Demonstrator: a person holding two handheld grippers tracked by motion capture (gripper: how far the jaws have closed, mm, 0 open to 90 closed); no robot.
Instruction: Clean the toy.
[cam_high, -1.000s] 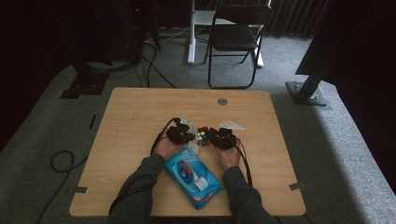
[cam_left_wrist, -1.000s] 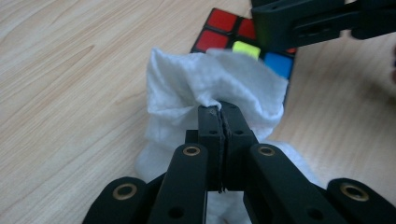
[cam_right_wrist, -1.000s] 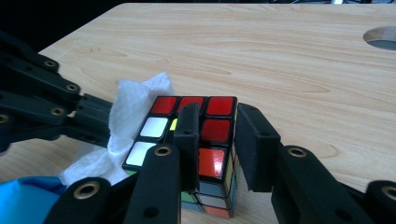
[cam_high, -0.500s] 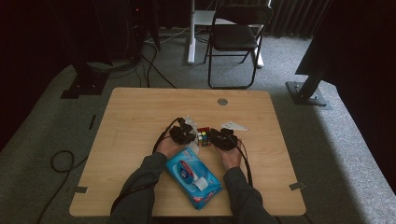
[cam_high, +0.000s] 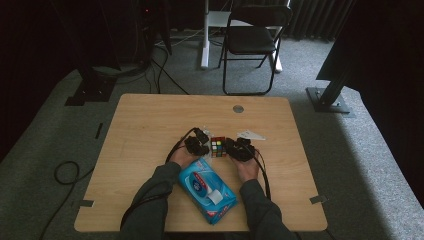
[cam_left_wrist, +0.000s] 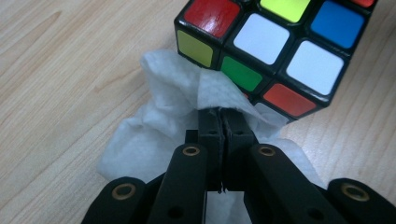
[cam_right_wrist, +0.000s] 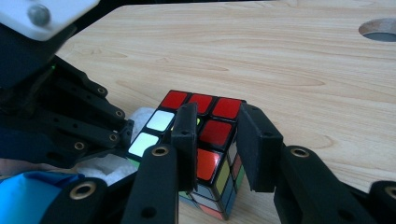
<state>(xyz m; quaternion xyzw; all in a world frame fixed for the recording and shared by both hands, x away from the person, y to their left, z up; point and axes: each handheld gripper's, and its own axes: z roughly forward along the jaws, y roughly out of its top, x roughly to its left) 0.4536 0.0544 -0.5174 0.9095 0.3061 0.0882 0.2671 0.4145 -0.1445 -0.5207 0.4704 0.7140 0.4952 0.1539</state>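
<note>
A multicoloured plastic puzzle cube (cam_high: 217, 147) sits on the light wooden bench (cam_high: 150, 125), a little near of its middle, between the two hand-held grippers. The left hand-held gripper (cam_left_wrist: 219, 114) is clenched on a crumpled white wet wipe (cam_left_wrist: 159, 121), its jaws pressed together with the tissue pinched between them, and the wipe is pushed against the cube's left side, just under a green and a yellow tile. The wipe lies bunched on the bench below that side. The right hand-held gripper (cam_right_wrist: 217, 140) grasps the cube from the right: one jaw lies across the cube's face over its red tiles and the other sits against the outer edge, so the cube is clamped between them. Near of the cube, between the person's forearms, lies a blue soft-plastic pack of wet wipes (cam_high: 206, 189) with its white flap lid; whether the lid is open is not clear. A flat white paper piece (cam_high: 251, 135) lies just right of the right hand-held gripper.
</note>
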